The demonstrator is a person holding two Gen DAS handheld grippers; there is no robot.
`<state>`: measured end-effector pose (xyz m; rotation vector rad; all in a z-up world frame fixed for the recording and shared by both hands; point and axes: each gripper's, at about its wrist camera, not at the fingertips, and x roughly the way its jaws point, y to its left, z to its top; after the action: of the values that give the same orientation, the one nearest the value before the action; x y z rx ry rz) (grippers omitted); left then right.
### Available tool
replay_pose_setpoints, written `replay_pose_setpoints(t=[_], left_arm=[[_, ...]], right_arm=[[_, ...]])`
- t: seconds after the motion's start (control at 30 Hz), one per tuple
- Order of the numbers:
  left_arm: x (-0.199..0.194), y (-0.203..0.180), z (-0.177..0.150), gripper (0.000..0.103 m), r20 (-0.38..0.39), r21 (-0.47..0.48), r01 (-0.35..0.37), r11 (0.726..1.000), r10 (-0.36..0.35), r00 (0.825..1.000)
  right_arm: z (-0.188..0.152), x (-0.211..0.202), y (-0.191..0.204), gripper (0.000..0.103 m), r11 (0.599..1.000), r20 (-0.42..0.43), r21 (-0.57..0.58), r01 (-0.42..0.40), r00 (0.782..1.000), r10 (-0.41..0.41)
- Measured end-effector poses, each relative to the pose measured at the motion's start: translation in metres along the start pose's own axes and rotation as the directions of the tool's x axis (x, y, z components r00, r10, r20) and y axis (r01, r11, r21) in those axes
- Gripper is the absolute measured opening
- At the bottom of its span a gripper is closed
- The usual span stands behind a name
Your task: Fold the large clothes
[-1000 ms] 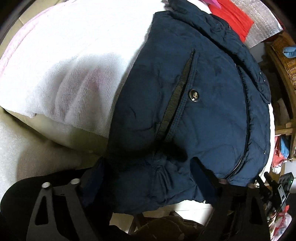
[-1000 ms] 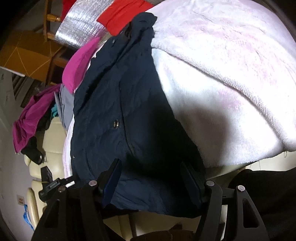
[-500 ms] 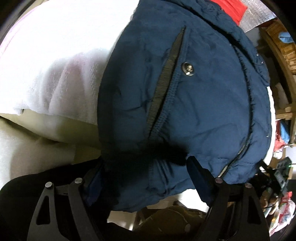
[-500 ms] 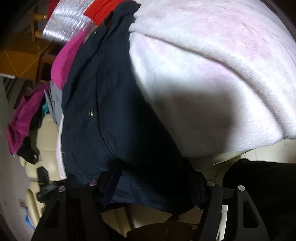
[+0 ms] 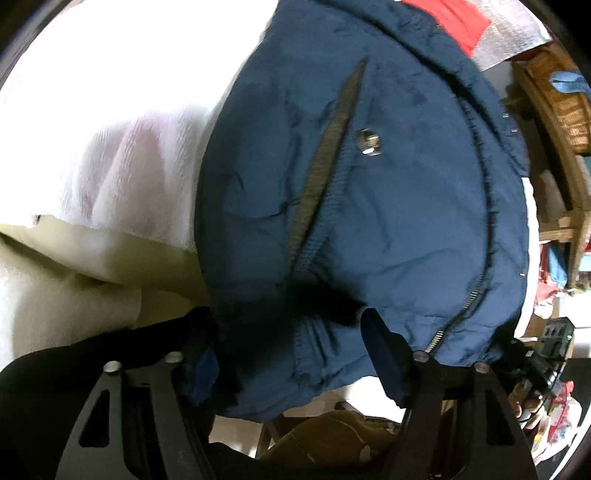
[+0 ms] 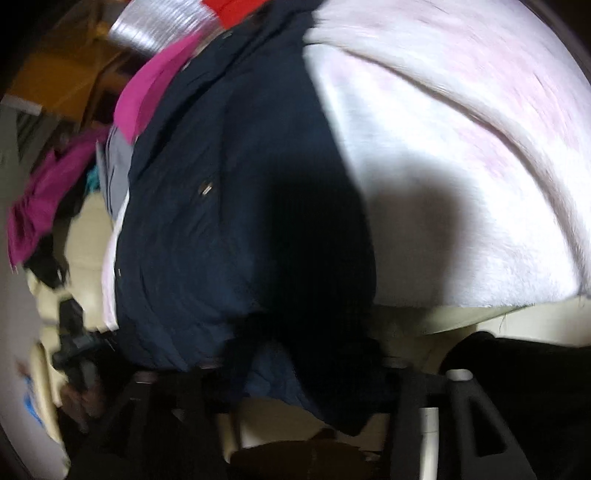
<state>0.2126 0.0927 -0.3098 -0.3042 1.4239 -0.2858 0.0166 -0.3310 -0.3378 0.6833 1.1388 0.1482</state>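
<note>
The navy jacket [image 5: 388, 206] lies on a white towel [image 5: 110, 155], its hem hanging over the near edge. The left gripper [image 5: 291, 365] has just been closing, hem between its jaws, which now pinch it. The right gripper [image 6: 295, 373] has just closed, clamped on the hem. Cream cushion [image 5: 55, 280] below; red cloth [image 5: 458, 22] and a wicker basket [image 5: 561, 99] behind.

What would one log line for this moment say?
left gripper: just closing, navy jacket hem between | right gripper: just closing, pinching navy jacket | fold: not begun
</note>
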Motion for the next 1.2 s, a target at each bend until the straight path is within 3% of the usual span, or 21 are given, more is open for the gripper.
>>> replay_pose_setpoints(t=[0.07, 0.13, 0.27, 0.33, 0.37, 0.43, 0.47, 0.5, 0.57, 0.63, 0.67, 0.7, 0.77, 0.87, 1.0, 1.07, 1.13, 1.2], left_arm=[[-0.009, -0.003, -0.004, 0.038, 0.012, 0.018, 0.018, 1.000, -0.018, 1.000], [-0.018, -0.003, -0.004, 0.033, 0.023, 0.023, 0.059, 0.998, -0.059, 0.998], [-0.027, -0.001, -0.001, 0.033, 0.028, 0.026, 0.106, 0.994, -0.107, 0.994], [-0.018, 0.005, 0.006, 0.056, -0.010, 0.002, 0.078, 0.997, -0.078, 0.997], [-0.012, 0.009, 0.010, 0.075, -0.034, -0.019, 0.059, 0.998, -0.060, 0.998], [-0.005, 0.006, 0.010, 0.075, -0.049, -0.004, 0.011, 1.000, -0.011, 0.999], [-0.002, 0.005, 0.011, 0.075, -0.053, 0.002, 0.005, 1.000, -0.004, 0.999], [-0.001, 0.004, 0.012, 0.075, -0.053, 0.002, 0.006, 1.000, -0.006, 0.999], [-0.001, 0.003, 0.015, 0.074, -0.036, -0.002, 0.015, 1.000, -0.015, 0.999], [-0.003, 0.001, 0.015, 0.053, -0.022, 0.005, 0.020, 1.000, -0.019, 1.000], [-0.005, -0.002, 0.015, 0.039, -0.013, 0.019, 0.024, 1.000, -0.024, 1.000], [-0.007, -0.005, 0.016, 0.033, -0.005, 0.033, 0.025, 0.999, -0.025, 1.000], [-0.015, -0.009, 0.016, 0.023, 0.004, 0.055, 0.033, 0.998, -0.033, 0.999], [-0.037, -0.015, 0.018, 0.020, 0.029, 0.083, 0.092, 0.992, -0.094, 0.995], [-0.075, -0.028, 0.027, 0.019, 0.093, 0.141, 0.216, 0.966, -0.231, 0.969], [-0.087, -0.033, 0.030, 0.019, 0.122, 0.170, 0.249, 0.953, -0.271, 0.955], [-0.091, -0.032, 0.037, 0.019, 0.136, 0.182, 0.271, 0.945, -0.297, 0.945], [-0.077, -0.030, 0.042, 0.019, 0.080, 0.169, 0.252, 0.953, -0.268, 0.960]], right_arm=[[-0.002, -0.012, 0.012, 0.018, 0.999, 0.019, -0.038, -0.019, 1.000, 0.020], [-0.003, -0.025, 0.026, 0.017, 0.994, 0.041, -0.093, -0.055, 0.997, 0.059], [0.001, -0.042, 0.030, 0.018, 0.979, 0.063, -0.145, -0.144, 0.986, 0.154], [0.003, -0.032, 0.021, 0.022, 0.986, 0.025, -0.124, -0.110, 0.993, 0.113], [0.003, -0.020, 0.014, 0.026, 0.991, -0.003, -0.102, -0.088, 0.996, 0.088], [0.003, -0.006, 0.004, 0.069, 0.996, -0.033, -0.064, -0.063, 0.998, 0.061], [0.003, 0.004, 0.001, 0.071, 0.998, -0.049, -0.057, -0.041, 0.998, 0.038], [0.004, 0.009, 0.000, 0.070, 0.997, -0.055, -0.068, -0.018, 0.998, 0.014], [0.005, 0.015, 0.007, 0.060, 0.993, -0.043, -0.110, 0.038, 0.998, -0.043], [0.005, 0.012, 0.011, 0.027, 0.990, -0.047, -0.137, 0.037, 0.998, -0.044], [0.005, 0.008, 0.014, 0.024, 0.989, -0.041, -0.145, 0.032, 0.998, -0.038], [0.006, 0.002, 0.017, 0.019, 0.988, -0.033, -0.155, 0.026, 0.999, -0.031], [0.007, -0.017, 0.025, 0.017, 0.984, -0.014, -0.180, 0.000, 1.000, -0.002], [0.010, -0.051, 0.039, 0.016, 0.967, 0.033, -0.243, -0.077, 0.996, 0.087], [0.025, -0.087, 0.038, 0.015, 0.942, 0.104, -0.251, -0.223, 0.961, 0.256], [0.034, -0.090, 0.038, 0.015, 0.931, 0.131, -0.259, -0.257, 0.945, 0.298], [0.041, -0.073, 0.031, 0.015, 0.935, 0.109, -0.214, -0.282, 0.945, 0.310], [0.042, -0.052, 0.028, 0.015, 0.940, 0.061, -0.174, -0.294, 0.949, 0.308]])
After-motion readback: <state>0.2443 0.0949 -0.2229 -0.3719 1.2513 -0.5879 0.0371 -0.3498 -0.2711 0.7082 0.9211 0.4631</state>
